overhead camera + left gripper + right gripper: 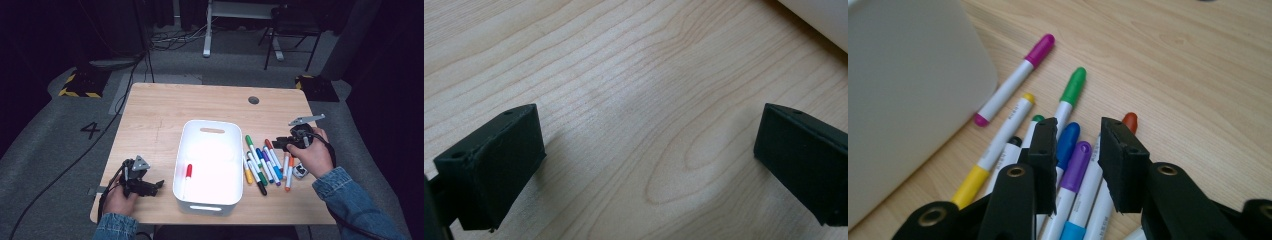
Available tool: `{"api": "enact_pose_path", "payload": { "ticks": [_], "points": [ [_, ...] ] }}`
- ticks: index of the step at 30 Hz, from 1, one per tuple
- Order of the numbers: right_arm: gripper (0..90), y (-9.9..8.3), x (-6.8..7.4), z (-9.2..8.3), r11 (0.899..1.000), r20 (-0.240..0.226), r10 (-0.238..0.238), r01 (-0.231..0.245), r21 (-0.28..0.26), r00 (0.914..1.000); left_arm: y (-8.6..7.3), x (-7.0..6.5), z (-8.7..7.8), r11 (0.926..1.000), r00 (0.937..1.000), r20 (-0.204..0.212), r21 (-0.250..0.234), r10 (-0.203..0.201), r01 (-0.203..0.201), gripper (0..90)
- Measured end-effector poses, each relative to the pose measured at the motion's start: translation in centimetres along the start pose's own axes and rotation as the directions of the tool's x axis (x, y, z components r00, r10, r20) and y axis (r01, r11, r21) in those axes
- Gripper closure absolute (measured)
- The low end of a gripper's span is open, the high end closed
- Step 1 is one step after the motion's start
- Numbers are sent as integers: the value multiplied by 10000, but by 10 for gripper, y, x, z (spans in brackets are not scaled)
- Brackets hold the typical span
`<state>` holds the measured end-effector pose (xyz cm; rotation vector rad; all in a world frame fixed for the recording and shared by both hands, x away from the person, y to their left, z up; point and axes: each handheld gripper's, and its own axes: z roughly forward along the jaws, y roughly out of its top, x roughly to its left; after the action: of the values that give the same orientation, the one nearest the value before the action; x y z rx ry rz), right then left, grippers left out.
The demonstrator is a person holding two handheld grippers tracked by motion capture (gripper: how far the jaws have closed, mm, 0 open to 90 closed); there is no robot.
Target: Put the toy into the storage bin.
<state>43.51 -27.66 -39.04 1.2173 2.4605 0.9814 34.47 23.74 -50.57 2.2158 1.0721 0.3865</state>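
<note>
A white bin stands mid-table with one red-capped marker lying inside. Several coloured markers lie in a row on the wood just right of it. My right gripper is low over that row. In the right gripper view its jaws stand narrowly apart astride a purple-capped marker, with a small gap on each side; a blue cap lies beside it. My left gripper rests near the front left edge, its jaws wide open over bare wood.
A green marker, a magenta one and a yellow one lie close to the bin wall. A small grey-white object sits under the right hand. A round cable hole is at the table's back.
</note>
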Motion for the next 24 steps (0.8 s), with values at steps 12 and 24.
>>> {"api": "enact_pose_path", "payload": {
  "ticks": [12,24],
  "points": [
    [702,-19,-26,38,9947,552,484,-532,882,9973,0,1,-1,10000,10000,38,46,-26,26,0],
    [700,-31,-36,59,9841,601,903,-984,1479,9941,0,1,-1,10000,10000,43,52,-36,36,0]
  ]
}}
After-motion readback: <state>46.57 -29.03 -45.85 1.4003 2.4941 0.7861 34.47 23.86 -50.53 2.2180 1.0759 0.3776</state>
